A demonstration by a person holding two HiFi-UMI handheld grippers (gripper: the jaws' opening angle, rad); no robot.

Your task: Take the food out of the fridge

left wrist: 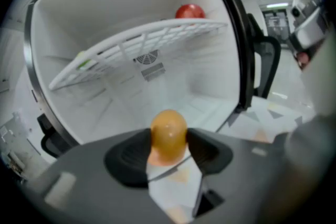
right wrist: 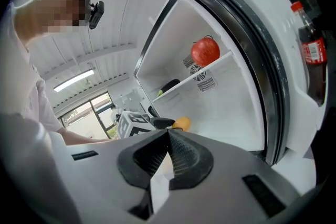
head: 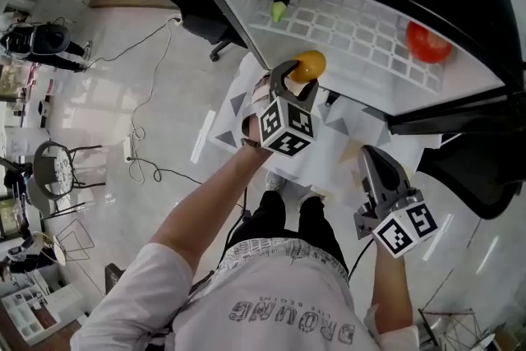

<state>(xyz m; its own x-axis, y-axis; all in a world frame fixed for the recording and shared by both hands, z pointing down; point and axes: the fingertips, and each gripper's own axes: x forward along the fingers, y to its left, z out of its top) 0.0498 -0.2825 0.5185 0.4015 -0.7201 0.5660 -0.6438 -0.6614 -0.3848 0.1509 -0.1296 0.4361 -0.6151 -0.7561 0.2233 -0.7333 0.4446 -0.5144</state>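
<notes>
My left gripper [head: 301, 76] is shut on an orange egg-shaped food [head: 308, 64], held just in front of the open fridge's lower compartment. In the left gripper view the orange food [left wrist: 168, 135] sits pinched between both dark pads. A red round fruit [head: 428, 42] rests on the white wire shelf [head: 353, 37] at the right. A dark vegetable with a green tip [head: 279, 11] lies at the shelf's left end. My right gripper [head: 369, 152] hangs lower, outside the fridge, shut and empty. The right gripper view shows its jaws [right wrist: 168, 132] meeting, with the red fruit [right wrist: 205, 51] beyond.
The fridge door [head: 460, 152] stands open at the right, with a cola bottle [right wrist: 311, 44] in its rack. Cables [head: 144, 136] trail across the pale floor on the left, near a stool [head: 57, 168]. A chair base [head: 218, 49] stands beside the fridge.
</notes>
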